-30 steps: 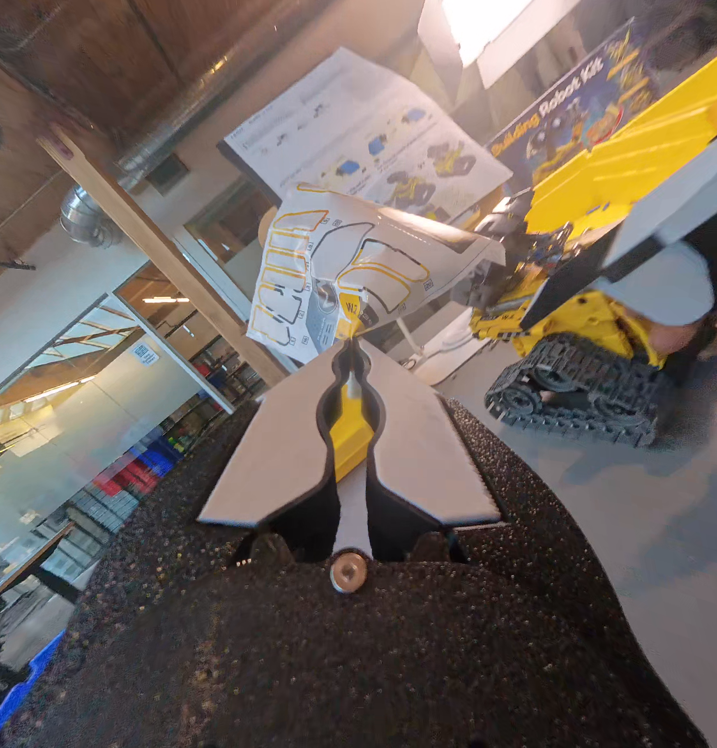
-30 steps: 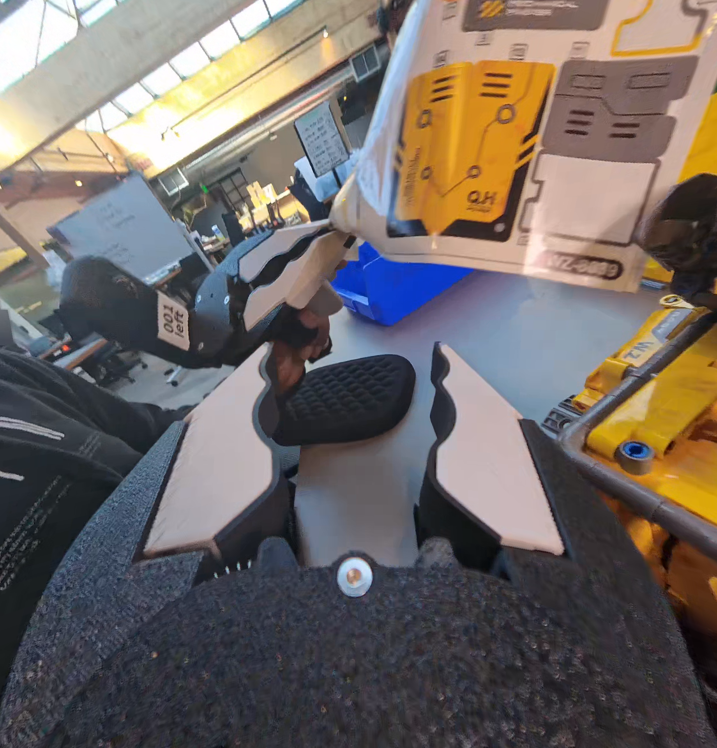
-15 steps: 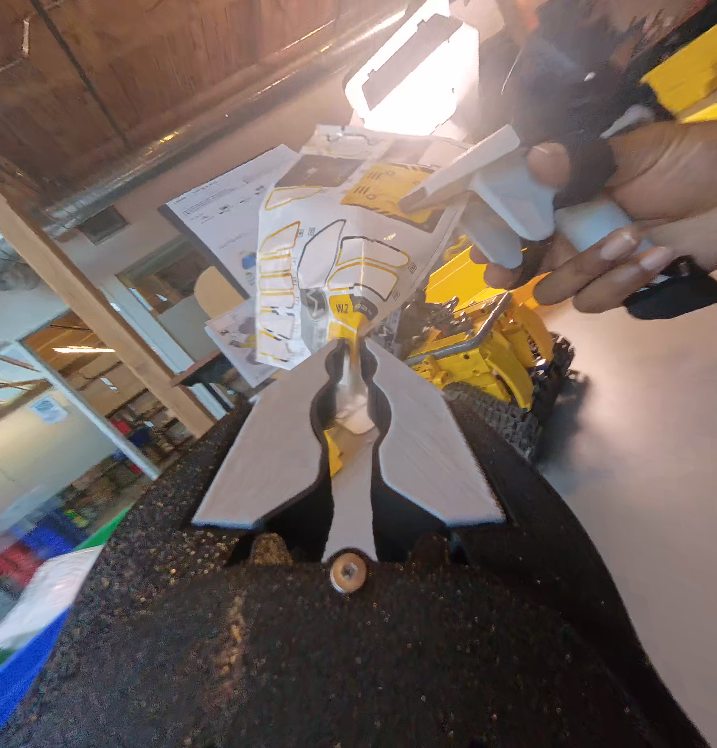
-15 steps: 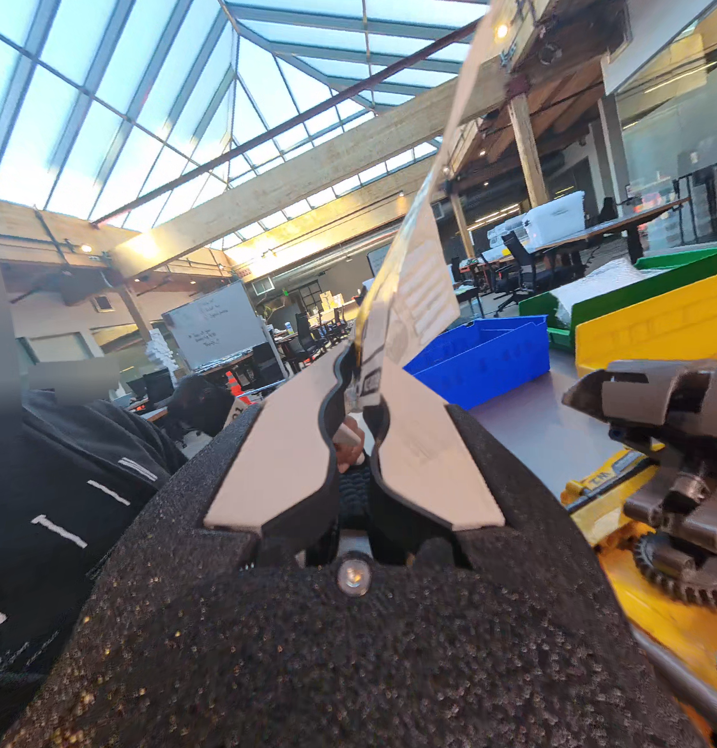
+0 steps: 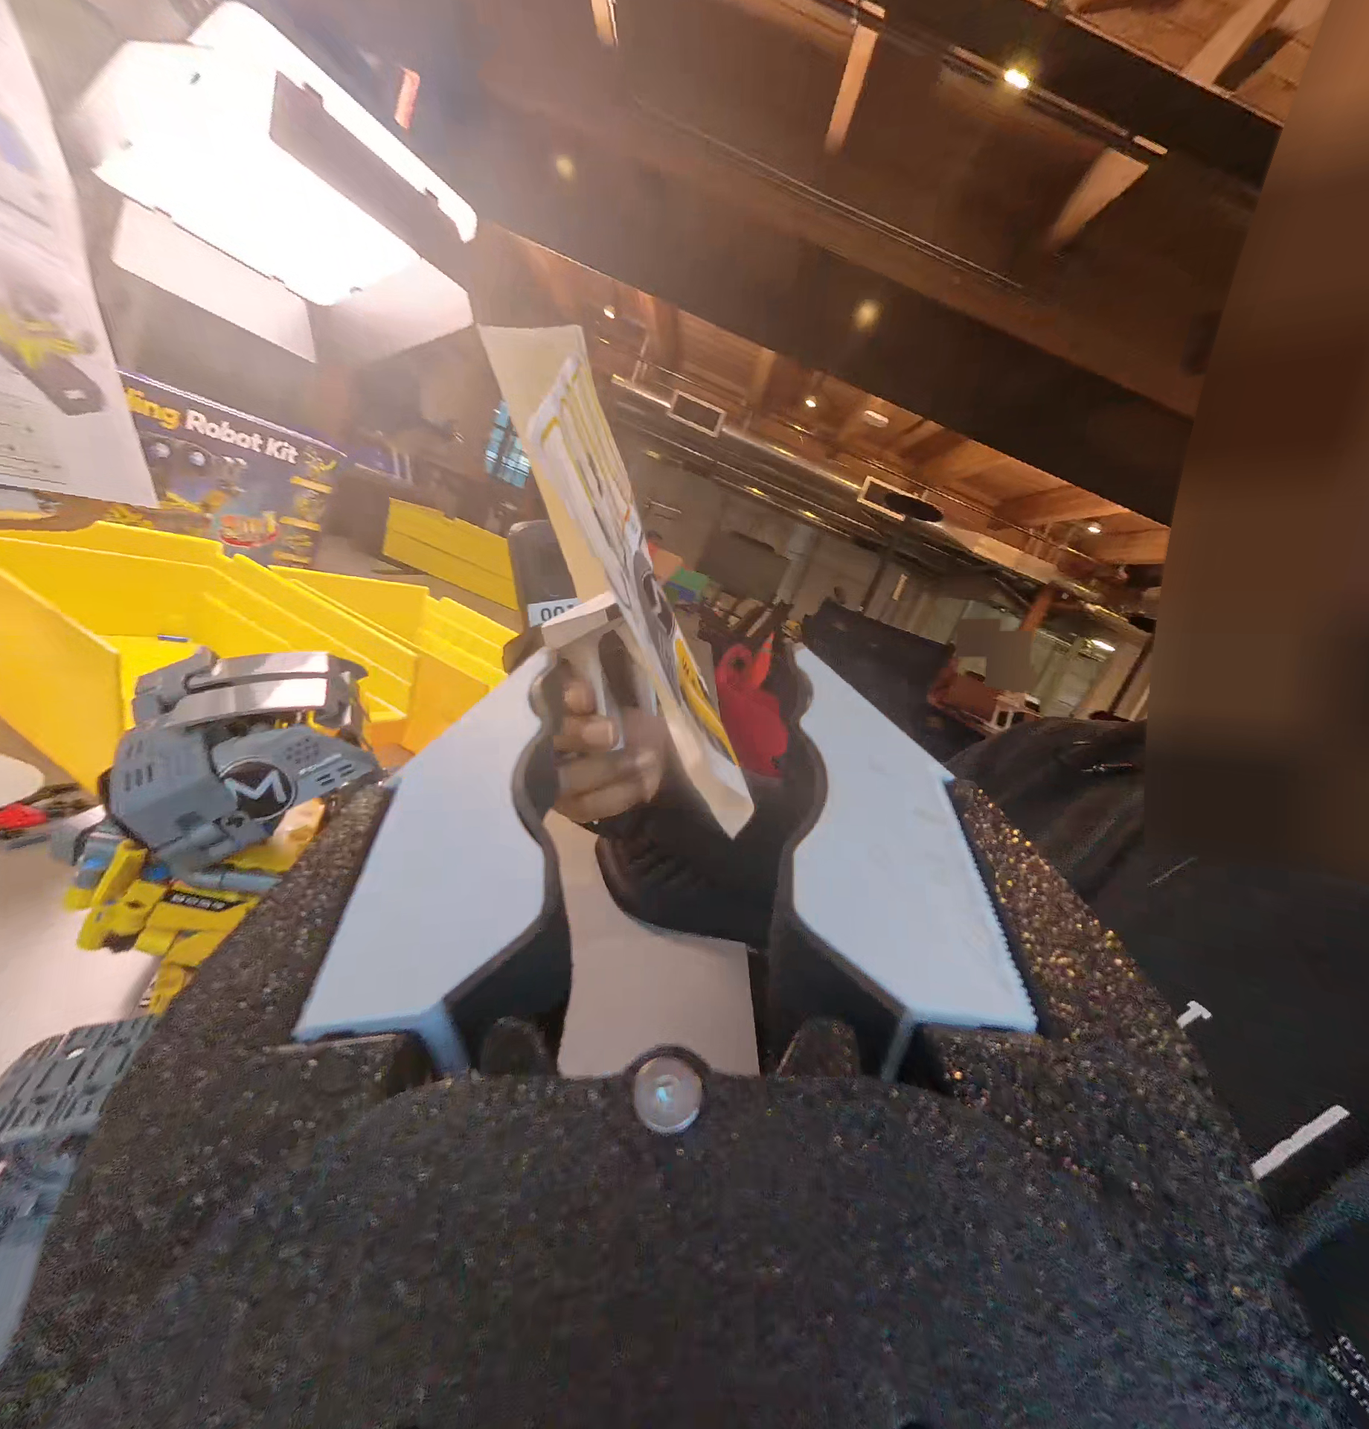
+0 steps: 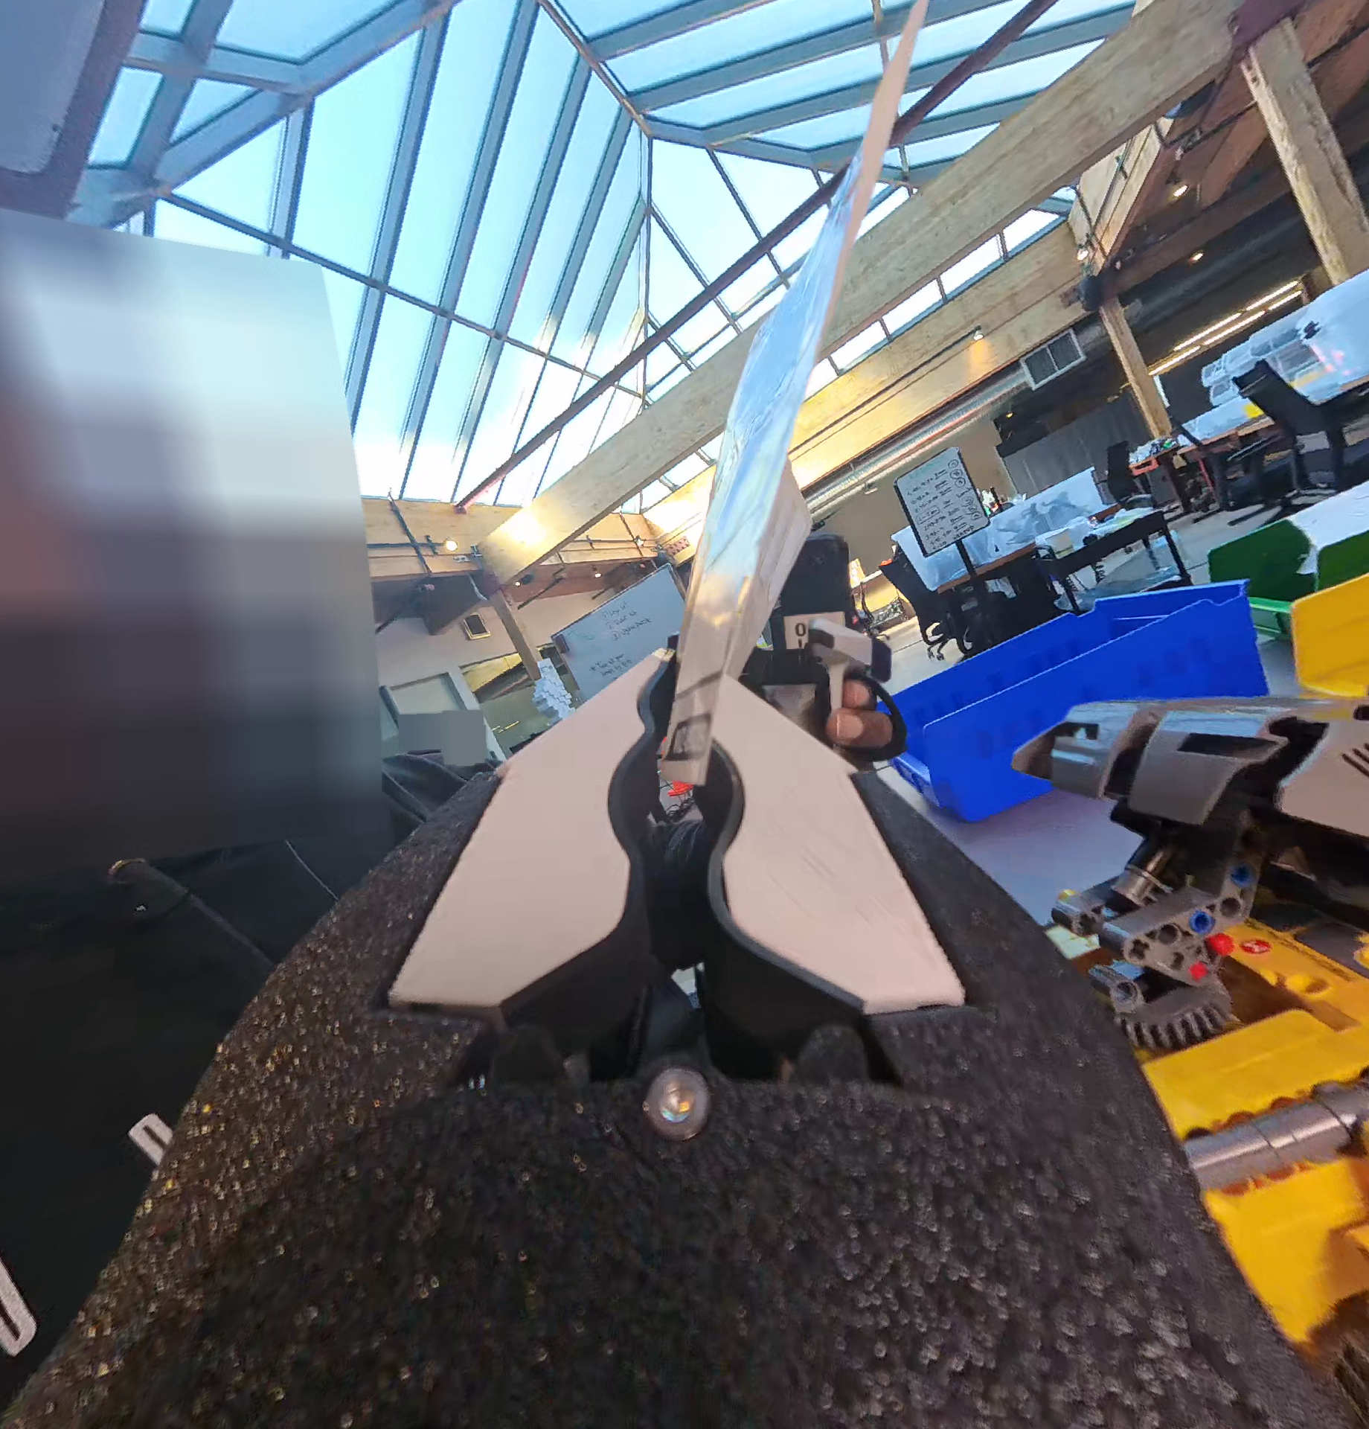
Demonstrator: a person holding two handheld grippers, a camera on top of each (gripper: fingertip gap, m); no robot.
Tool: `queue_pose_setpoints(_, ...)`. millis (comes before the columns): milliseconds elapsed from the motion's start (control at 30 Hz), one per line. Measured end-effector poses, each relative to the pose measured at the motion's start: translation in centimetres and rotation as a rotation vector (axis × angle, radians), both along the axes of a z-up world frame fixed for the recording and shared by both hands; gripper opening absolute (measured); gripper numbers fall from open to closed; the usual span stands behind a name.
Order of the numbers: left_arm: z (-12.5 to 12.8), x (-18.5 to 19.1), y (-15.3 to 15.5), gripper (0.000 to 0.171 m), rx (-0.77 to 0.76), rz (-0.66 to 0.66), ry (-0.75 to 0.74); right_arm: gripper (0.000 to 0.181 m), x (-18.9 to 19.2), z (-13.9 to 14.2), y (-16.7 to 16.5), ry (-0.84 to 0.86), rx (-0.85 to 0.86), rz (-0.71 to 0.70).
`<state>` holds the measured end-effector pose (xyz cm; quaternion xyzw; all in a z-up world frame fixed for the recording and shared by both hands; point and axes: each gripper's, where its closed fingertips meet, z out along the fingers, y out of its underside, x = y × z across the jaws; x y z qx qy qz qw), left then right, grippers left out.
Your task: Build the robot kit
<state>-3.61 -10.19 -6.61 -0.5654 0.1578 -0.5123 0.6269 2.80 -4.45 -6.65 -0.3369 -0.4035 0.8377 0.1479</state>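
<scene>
A sticker sheet [image 5: 612, 541] with yellow, grey and black shapes is held upright in the air. My right gripper [image 6: 693, 696] is shut on its lower corner, and the sheet [image 6: 766, 464] shows edge-on rising from the jaws. My left gripper [image 5: 670, 673] is open and empty, facing the right gripper [image 5: 619, 626] and the sheet a short way off. The left gripper also shows farther off in the right wrist view [image 6: 840, 649]. A yellow and grey toy tracked robot [image 5: 225, 765] stands on the table left of the left gripper and right of the right gripper [image 6: 1207, 773].
Yellow bins [image 5: 202, 588], a kit box [image 5: 233, 464] and an instruction sheet [image 5: 24, 309] stand at the back left. A blue bin [image 6: 1076, 696] and a green bin [image 6: 1284, 549] lie beyond the toy. A person's dark clothing [image 6: 125, 966] is close by. Left tips to right tips: about 10 cm.
My left gripper has let go of the sticker sheet, opened and swung round to face it. My right gripper closed on the sheet and now holds it alone.
</scene>
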Motion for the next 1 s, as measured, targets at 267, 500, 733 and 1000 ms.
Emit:
queue_pose_setpoints(267,0.6,1.7,1.4,0.000,0.025,-0.100,0.032,0.000,0.0,-0.8,2.0,-0.044,0.032,-0.101)
queue_pose_setpoints(500,-0.3,1.4,1.1,0.013,0.044,-0.084,0.056,0.000,0.0,-0.8,3.6,-0.054,-0.004,-0.163)
queue_pose_setpoints(733,-1.5,0.9,2.0,0.011,0.020,-0.057,0.058,0.000,-0.5,-1.3,3.7,-0.072,-0.006,-0.179)
queue_pose_setpoints(1000,-3.4,-1.9,4.2,0.000,-0.068,0.067,0.043,0.000,-1.5,-2.8,3.6,-0.126,0.098,-0.266)
